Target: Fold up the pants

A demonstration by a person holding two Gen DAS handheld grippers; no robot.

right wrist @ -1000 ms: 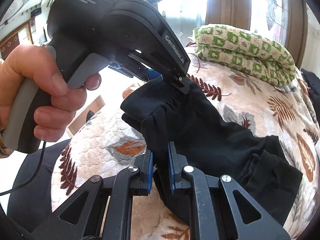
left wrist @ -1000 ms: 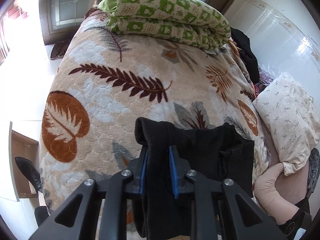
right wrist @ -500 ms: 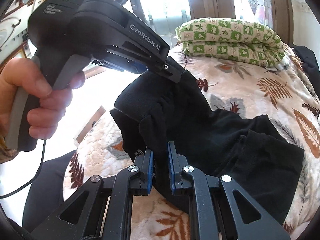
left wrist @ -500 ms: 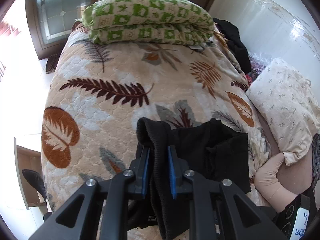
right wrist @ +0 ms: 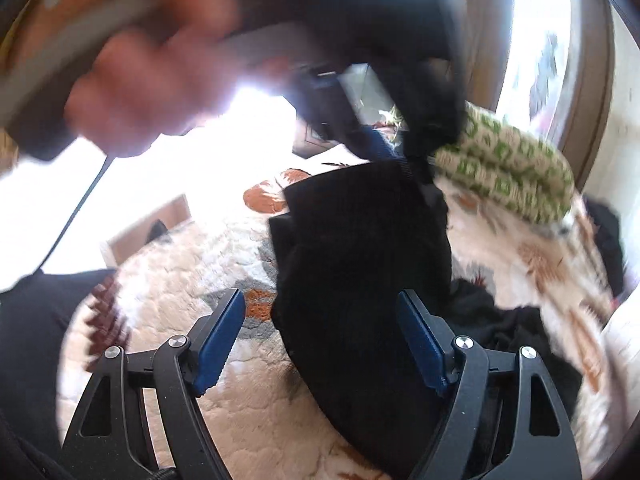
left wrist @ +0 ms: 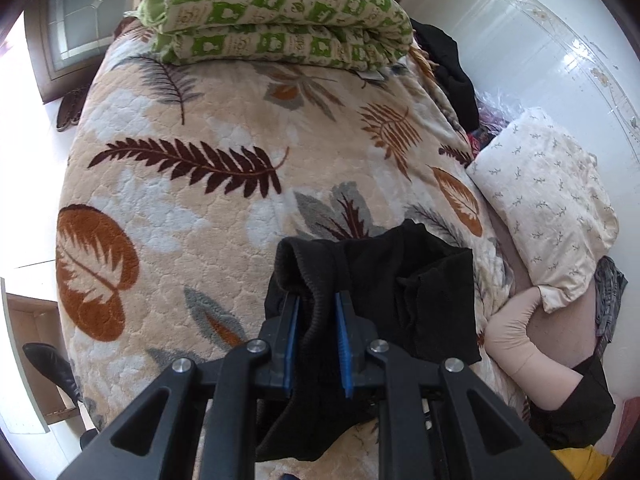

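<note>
Black pants lie bunched on the leaf-patterned bedspread. My left gripper is shut on their thick ribbed waistband, which folds up over the blue pads. In the blurred right wrist view the same pants hang from the left gripper, held in a person's hand at upper left. My right gripper has its jaws opening wide; the dark cloth hangs between the blue pads, touching neither.
A folded green-and-white quilt lies at the bed's far end. A cream pillow and dark clothes sit along the right edge by the white wall. A black boot and wooden furniture stand left of the bed.
My right gripper's jaws have let go of the pants and spread wide, and that hand shifted, blurring its view. The left gripper keeps its hold on the waistband, tilted slightly.
</note>
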